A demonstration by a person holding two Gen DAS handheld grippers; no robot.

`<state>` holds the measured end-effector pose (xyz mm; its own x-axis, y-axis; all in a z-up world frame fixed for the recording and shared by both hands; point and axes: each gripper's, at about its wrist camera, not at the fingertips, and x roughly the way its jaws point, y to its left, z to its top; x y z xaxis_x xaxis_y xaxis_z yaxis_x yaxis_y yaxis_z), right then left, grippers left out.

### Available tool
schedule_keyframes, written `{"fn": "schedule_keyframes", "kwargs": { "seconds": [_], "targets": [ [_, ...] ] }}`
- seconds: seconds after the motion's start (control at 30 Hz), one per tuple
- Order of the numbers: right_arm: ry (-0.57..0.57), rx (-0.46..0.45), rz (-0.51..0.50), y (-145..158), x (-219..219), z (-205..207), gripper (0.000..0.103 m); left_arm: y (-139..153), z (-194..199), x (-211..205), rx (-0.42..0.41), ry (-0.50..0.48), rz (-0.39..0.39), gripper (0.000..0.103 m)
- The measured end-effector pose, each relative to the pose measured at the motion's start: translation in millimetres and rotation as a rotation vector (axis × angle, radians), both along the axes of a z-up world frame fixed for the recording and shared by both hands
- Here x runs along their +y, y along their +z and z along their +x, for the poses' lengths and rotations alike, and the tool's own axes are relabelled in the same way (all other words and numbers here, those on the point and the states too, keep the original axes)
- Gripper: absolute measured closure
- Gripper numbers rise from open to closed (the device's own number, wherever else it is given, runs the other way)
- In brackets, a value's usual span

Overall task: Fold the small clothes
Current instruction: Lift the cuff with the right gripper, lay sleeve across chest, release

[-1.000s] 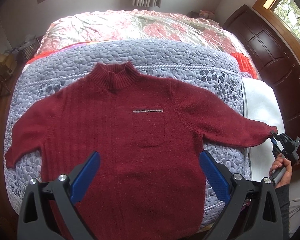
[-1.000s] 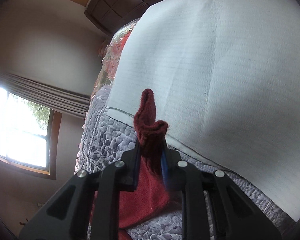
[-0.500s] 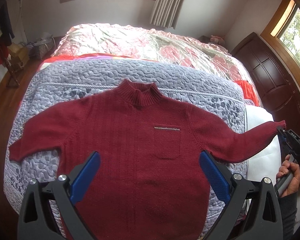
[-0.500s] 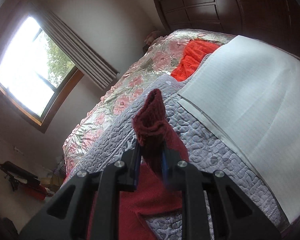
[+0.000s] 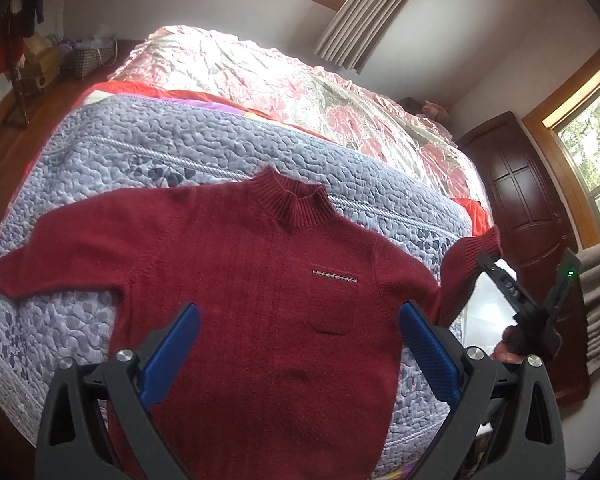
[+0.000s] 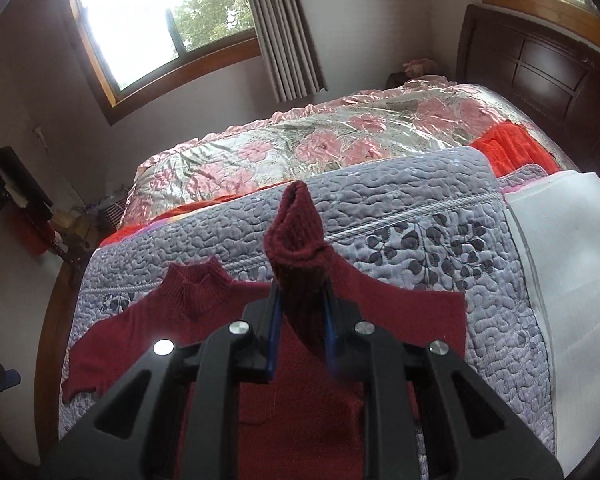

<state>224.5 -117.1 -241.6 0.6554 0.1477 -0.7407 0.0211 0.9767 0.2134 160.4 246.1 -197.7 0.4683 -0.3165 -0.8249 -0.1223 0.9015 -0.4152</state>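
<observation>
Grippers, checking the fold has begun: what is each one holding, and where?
Right gripper pinches the red sweater by its sleeve cuff; left gripper holds nothing.

Soft daylight from blown-out window (image 6: 140, 28), glare on satin bedspread (image 5: 260, 68), dark fisheye corners, slight blur

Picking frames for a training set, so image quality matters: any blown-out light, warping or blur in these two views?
Left wrist view: heavy fisheye bending, floral bedspread glares, sweater stays sharp. Right wrist view: window blown out, right tongs slightly soft close up.
</observation>
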Motion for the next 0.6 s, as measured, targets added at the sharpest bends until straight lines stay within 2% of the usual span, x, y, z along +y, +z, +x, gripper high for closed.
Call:
{"fn": "schedule_keyframes", "kwargs": {
  "seconds": [0.13, 0.23, 0.4, 0.5, 0.6],
  "targets": [
    [0.089, 0.059, -0.074, -34.7, 58.1, 11.5, 0.086, -20.5, 14.0, 5.9, 0.045, -0.019, 0.002, 0.004],
    [0.147, 0.114, -0.133, -70.2, 93.1, 17.0, 0.086, -34.1, 20.5, 6.9, 0.040, -0.038, 0.044, 0.004],
    [0.227, 0.217, -0.242, -134.8, 136.0, 24.1, 0.086, -57.9, 31.2, 6.4, 0.015, -0.011, 0.159, 0.004],
    [0.259, 0.249, -0.317, -161.4, 153.6, 25.9, 0.085, -82.1, 43.7, 7.7, 0.084, -0.028, 0.163, 0.004],
    [0.274, 0.256, -0.359, -173.9, 163.3, 25.9, 0.081, -101.4, 53.2, 10.7, 0.137, -0.045, 0.121, 0.004]
  ]
}}
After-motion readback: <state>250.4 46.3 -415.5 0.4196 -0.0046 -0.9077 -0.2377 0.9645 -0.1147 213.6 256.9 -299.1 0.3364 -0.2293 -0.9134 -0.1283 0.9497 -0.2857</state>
